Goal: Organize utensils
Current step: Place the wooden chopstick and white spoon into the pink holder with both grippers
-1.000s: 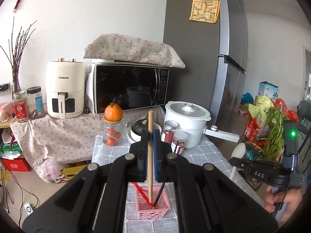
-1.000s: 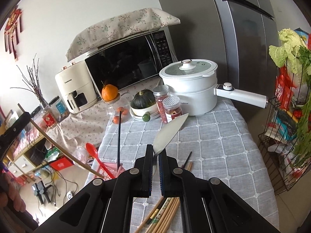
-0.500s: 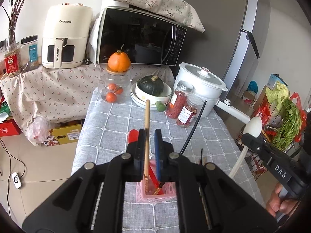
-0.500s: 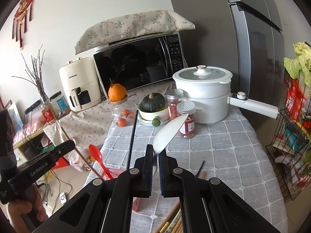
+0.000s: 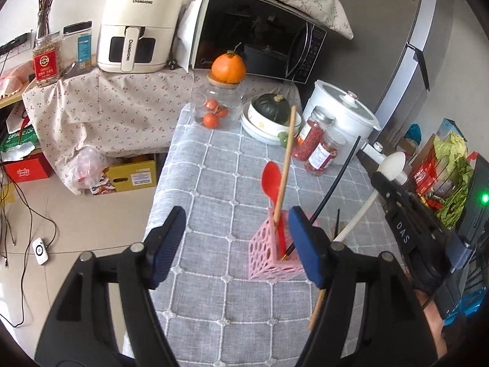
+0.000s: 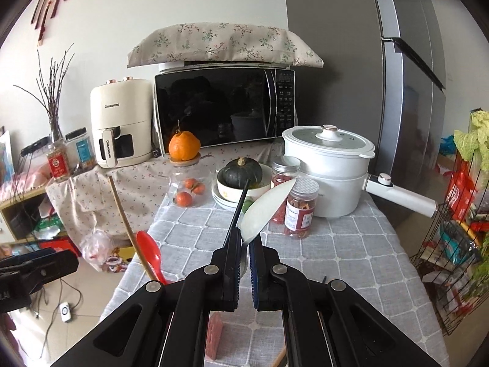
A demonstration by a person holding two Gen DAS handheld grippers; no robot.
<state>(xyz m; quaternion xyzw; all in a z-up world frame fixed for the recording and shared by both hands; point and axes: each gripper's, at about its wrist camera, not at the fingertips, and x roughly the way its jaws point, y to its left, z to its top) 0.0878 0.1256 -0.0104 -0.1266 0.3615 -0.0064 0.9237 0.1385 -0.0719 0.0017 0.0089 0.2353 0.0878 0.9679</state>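
At 9 o'clock on the left wrist view: cream air fryer [image 5: 139,27] on floral cloth, microwave [image 5: 256,39] at 12 beside it. Toward 12 on the grey checked tablecloth [image 5: 214,165]: glass jar [image 5: 218,107] topped by an orange [image 5: 229,66], then bowl with dark squash [image 5: 270,110], two red-filled jars [image 5: 318,143], white cooker [image 5: 342,116] at 1. Left gripper [image 5: 235,244] at 6, spread wide, gripping nothing, blue pads [image 5: 301,244] well apart. Pink basket [image 5: 270,250] just right of centre, near the right-hand pad, standing on the cloth. Upright in the basket: red spoon [image 5: 271,180], wooden chopstick [image 5: 284,165] leaning toward 12, black chopstick [image 5: 330,192] leaning toward 1. More chopsticks flat on the cloth just right of the basket, mostly hidden behind the finger. At 3: right gripper [image 5: 379,180] clamped on white spoon [image 5: 392,162], bowl end up. On the right wrist view: left gripper body at 9, wooden chopstick [image 6: 128,223] and red spoon [image 6: 151,253] at 8, black chopstick [image 6: 240,208] rising just left of centre. Right gripper [image 6: 244,250] at 6, pinched tight on the white spoon's [image 6: 266,208] handle, bowl tilted toward 1. Pink basket [image 6: 214,336] edge barely showing below the fingers.
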